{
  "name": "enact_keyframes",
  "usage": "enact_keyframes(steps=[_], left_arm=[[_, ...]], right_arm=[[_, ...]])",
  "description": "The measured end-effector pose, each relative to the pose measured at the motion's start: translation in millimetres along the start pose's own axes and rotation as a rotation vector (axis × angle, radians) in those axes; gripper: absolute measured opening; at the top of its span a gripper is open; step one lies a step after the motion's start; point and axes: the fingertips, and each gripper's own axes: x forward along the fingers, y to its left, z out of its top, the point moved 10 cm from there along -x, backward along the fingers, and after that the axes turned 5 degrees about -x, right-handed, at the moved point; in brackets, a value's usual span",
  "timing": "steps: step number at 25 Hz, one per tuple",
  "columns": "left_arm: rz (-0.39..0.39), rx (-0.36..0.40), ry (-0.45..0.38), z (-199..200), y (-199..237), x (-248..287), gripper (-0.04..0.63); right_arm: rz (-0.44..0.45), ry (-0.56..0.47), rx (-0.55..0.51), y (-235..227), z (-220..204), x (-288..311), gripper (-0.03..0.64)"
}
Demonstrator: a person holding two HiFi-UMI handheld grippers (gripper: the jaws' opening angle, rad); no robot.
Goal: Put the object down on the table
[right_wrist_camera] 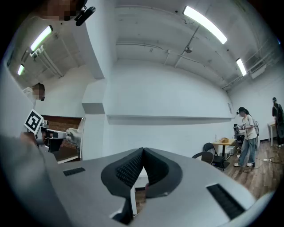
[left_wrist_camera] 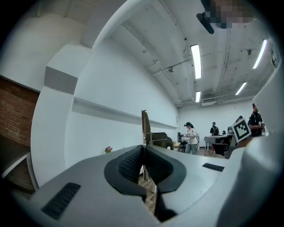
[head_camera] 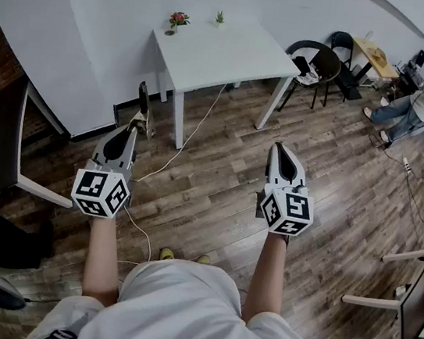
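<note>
- Object (head_camera: 142, 99): a slim, dark, flat piece, standing upright out of the left gripper's (head_camera: 133, 128) tips. It is held in the air over the wooden floor (head_camera: 217, 189), short of the white table (head_camera: 222, 52) and not touching it.
- In the left gripper view the object (left_wrist_camera: 145, 126) shows edge-on as a narrow vertical strip with a paler stem below. What kind of item it is cannot be determined.
- Left gripper (left_wrist_camera: 143, 147): jaws closed, ribbed pads pinching the object's lower end. The gripper points level.
- Right gripper (head_camera: 280, 147): held level beside the left one, well apart from it. In its own view the right gripper (right_wrist_camera: 143, 150) has its pads pressed together with nothing between them.
- Both grippers are carried on bare forearms (head_camera: 102, 255) reaching forward from the person's body.
- White table: stands against the wall ahead of the grippers. At its far edge are a small pot of red flowers (head_camera: 177, 19) and a small green plant (head_camera: 219, 18); the near part of the top is bare.
- White cable (head_camera: 195, 127): runs across the floor from under the table toward the person.
- Black chairs (head_camera: 316, 66): to the right of the table.
- A seated person (head_camera: 415, 104) is at the far right of the room.
</note>
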Motion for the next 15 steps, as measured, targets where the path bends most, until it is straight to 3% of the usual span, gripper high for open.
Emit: enact_keyframes(steps=[15], left_arm=[[-0.013,0.01,0.012,-1,-23,5,0.02]], right_arm=[[0.002,-0.025,0.011,-15,-2,-16,0.009]])
